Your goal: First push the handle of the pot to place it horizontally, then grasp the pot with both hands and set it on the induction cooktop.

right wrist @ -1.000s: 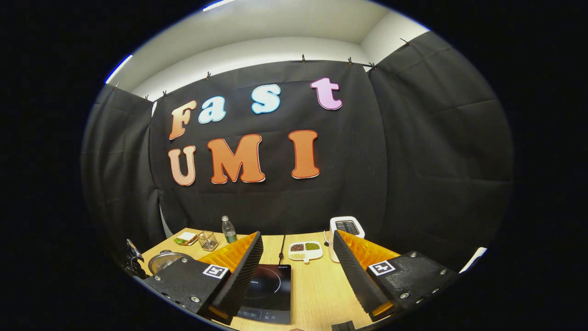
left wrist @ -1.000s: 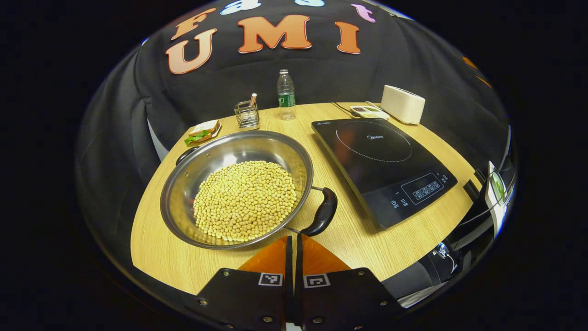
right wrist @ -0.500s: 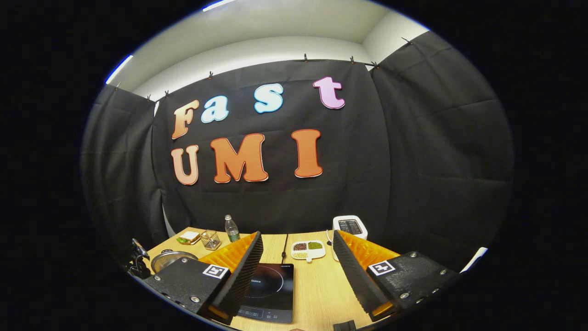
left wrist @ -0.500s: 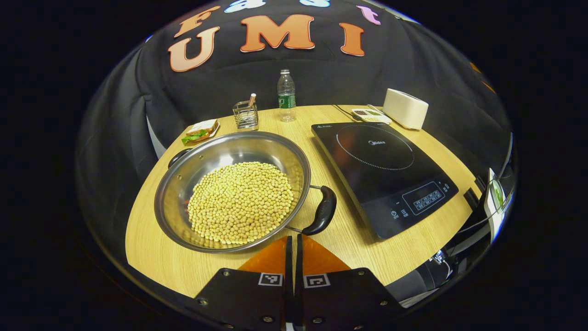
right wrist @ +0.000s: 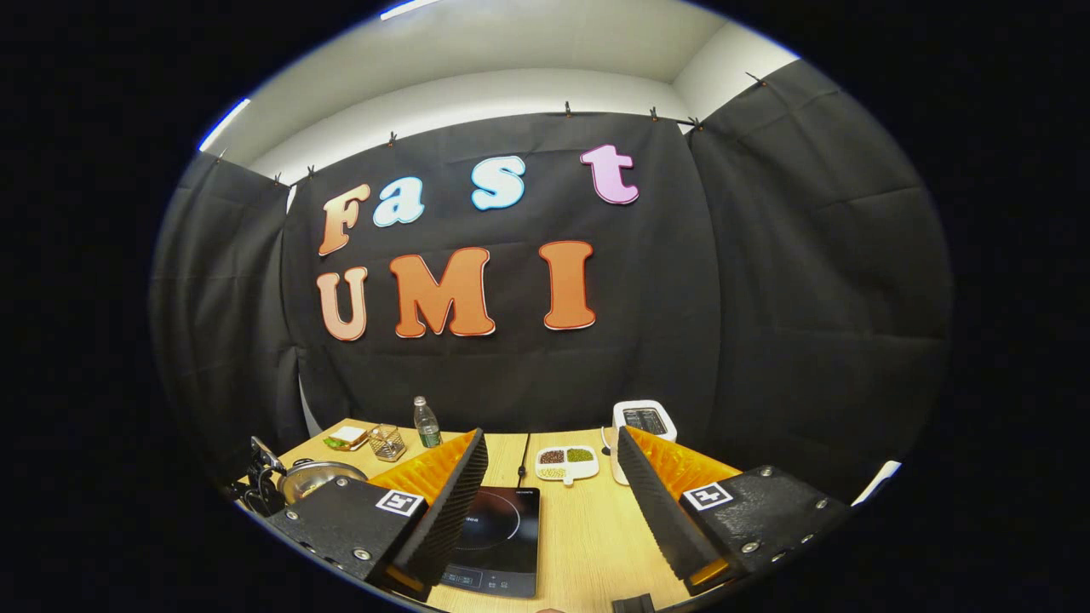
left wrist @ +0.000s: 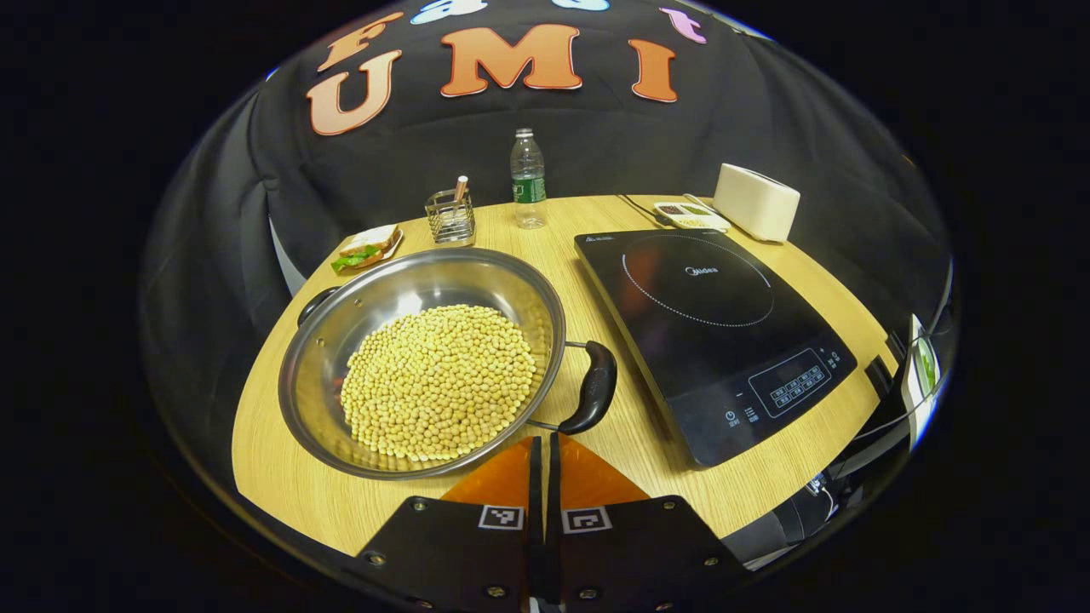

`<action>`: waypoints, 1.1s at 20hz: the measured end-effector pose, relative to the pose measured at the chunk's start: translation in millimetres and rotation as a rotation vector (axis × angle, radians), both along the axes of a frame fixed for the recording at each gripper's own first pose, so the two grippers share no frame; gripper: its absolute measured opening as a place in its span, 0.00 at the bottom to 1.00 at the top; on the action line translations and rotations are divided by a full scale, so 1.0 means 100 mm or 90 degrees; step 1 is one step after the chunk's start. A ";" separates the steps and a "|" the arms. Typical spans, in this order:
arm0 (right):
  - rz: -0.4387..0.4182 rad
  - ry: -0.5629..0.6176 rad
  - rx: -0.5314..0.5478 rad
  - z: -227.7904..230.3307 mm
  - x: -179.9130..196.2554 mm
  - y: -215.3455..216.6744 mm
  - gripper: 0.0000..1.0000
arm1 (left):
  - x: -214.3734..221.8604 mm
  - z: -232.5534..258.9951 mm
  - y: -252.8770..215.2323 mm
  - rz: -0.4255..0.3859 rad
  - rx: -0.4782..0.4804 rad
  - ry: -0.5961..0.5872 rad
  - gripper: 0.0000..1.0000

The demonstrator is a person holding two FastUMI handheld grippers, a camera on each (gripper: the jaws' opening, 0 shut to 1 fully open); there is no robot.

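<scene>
Slightly turned since a second ago: pot (left wrist: 421, 362), handle (left wrist: 592, 387) nearer level. Left gripper (left wrist: 543, 451) closed empty, right gripper (right wrist: 552, 489) wide; push unfinished.

The left gripper (left wrist: 542, 447) has two flat black plates with small screws, and each plate carries a square black-and-white marker. The right gripper (right wrist: 552, 485) has the same black plates, screws and markers; its fingers (right wrist: 656, 502) have ribbed inner faces, probably a rubber padding.
</scene>
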State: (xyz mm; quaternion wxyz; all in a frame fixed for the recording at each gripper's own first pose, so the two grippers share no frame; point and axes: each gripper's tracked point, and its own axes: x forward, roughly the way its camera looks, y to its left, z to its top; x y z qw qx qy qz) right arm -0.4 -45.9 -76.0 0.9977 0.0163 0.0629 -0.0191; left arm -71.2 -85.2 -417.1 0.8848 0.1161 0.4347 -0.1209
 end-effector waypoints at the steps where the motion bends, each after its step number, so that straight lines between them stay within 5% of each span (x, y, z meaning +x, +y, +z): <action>1: -0.002 0.002 0.003 -0.01 0.00 -0.03 0.95 | 0.02 -0.01 0.00 -0.001 0.002 0.000 0.02; 22: -0.071 -0.003 0.006 -0.12 -0.04 -0.65 0.95 | 0.45 -0.14 -0.25 -0.008 0.023 -0.010 0.01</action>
